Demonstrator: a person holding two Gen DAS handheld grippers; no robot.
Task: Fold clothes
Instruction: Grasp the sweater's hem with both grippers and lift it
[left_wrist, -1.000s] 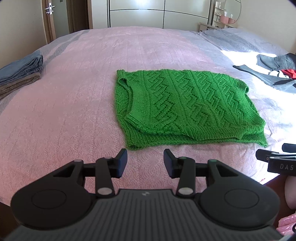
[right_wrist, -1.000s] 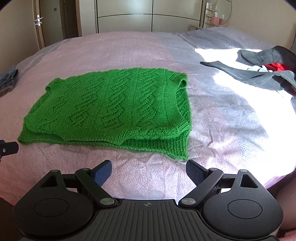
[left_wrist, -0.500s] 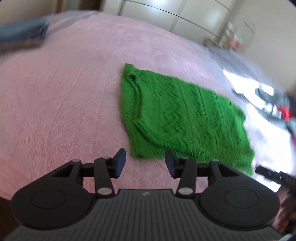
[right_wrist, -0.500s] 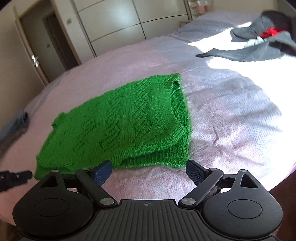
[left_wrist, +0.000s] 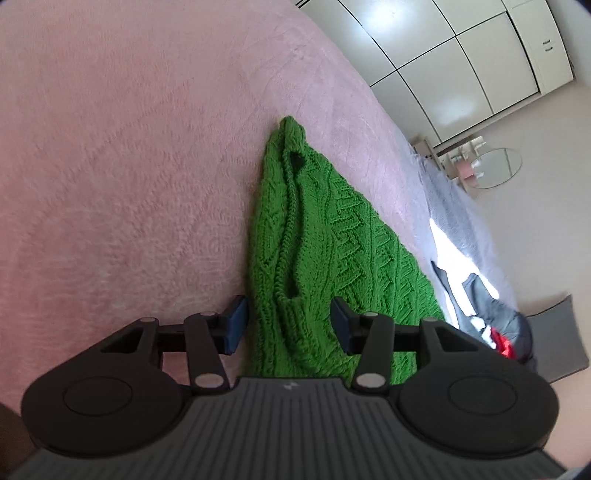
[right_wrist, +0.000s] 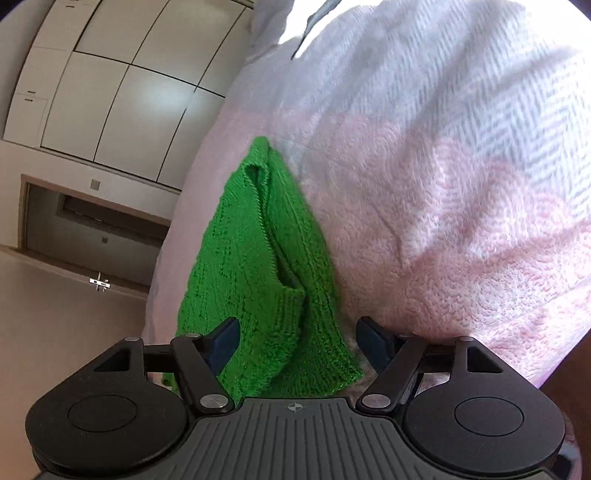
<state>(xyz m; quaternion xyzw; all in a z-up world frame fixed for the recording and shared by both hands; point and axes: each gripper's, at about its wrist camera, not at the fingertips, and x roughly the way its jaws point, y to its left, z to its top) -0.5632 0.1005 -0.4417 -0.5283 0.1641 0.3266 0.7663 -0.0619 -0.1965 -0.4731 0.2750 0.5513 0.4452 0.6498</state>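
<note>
Green knit vest lies on pink bedspread before white wardrobes; left gripper and right gripper both spread wide, straddling its edges.

Green sweater, open left tool astride

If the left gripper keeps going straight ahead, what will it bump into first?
The green knitted sweater. The left gripper is open, and the sweater's near edge already lies between its fingers, so it would likely push into the knit. Depth is hard to judge in this fisheye view.
</note>
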